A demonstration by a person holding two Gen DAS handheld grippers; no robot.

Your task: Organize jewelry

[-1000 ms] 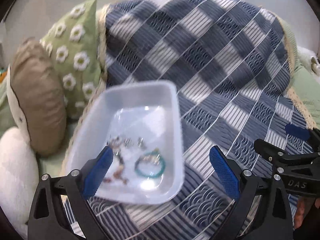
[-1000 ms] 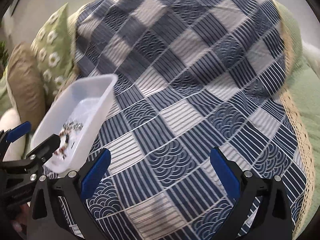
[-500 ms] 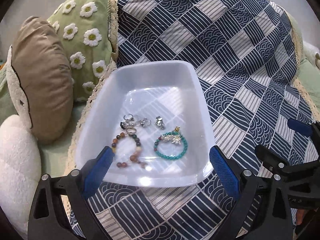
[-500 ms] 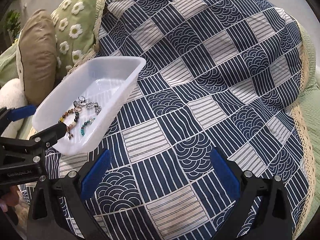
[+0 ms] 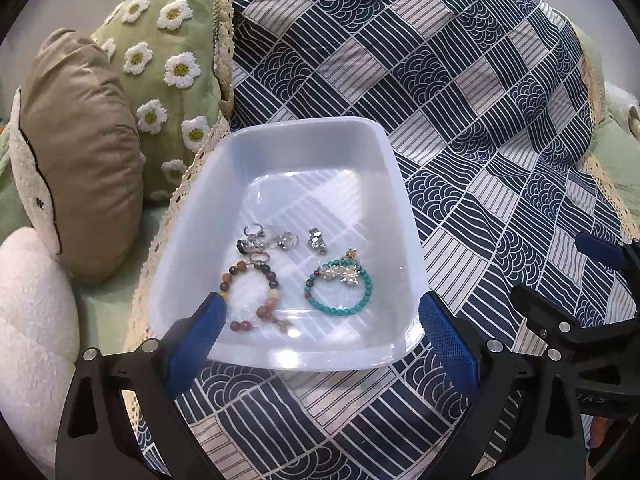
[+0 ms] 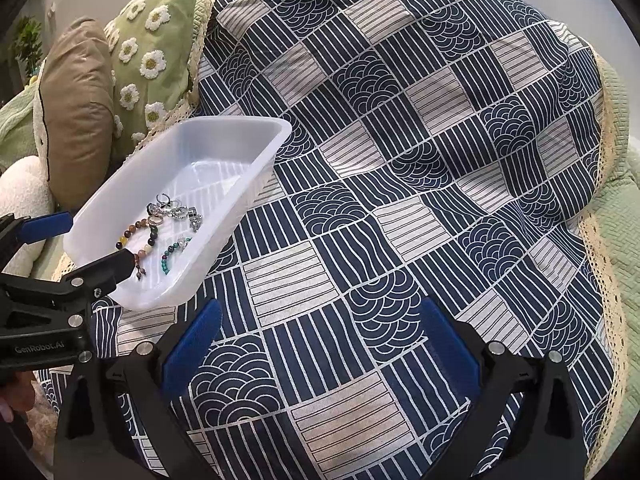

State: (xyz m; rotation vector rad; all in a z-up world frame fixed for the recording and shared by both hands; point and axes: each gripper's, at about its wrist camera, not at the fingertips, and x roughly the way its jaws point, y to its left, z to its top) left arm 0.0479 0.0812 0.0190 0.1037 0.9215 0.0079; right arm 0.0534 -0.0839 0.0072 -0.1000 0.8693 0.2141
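Note:
A translucent white plastic tray [image 5: 384, 160] [image 6: 256, 136] lies on the blue patterned blanket. In it are a brown bead bracelet [image 5: 256, 296] [image 6: 140, 240], a turquoise bead bracelet [image 5: 340, 292] [image 6: 170, 258], and several silver rings [image 5: 280, 240] [image 6: 176, 210]. My left gripper [image 5: 320, 332] is open and empty, its fingers straddling the tray's near end. My right gripper [image 6: 320, 340] is open and empty above bare blanket, right of the tray. Each gripper shows in the other's view, the right one in the left wrist view [image 5: 560, 300] and the left one in the right wrist view [image 6: 72, 248].
The blue and white patterned blanket [image 5: 480, 120] [image 6: 400, 160] covers a sofa. A brown cushion [image 5: 76, 152] [image 6: 72, 120], a green daisy cushion [image 5: 168, 52] [image 6: 156, 48] and a white fluffy pillow [image 5: 28, 320] stand left of the tray. Green upholstery [image 6: 624, 240] shows at the right.
Both views have steadied and drawn closer to the tray. The left gripper has come in around the tray's near end. Both grippers stay open.

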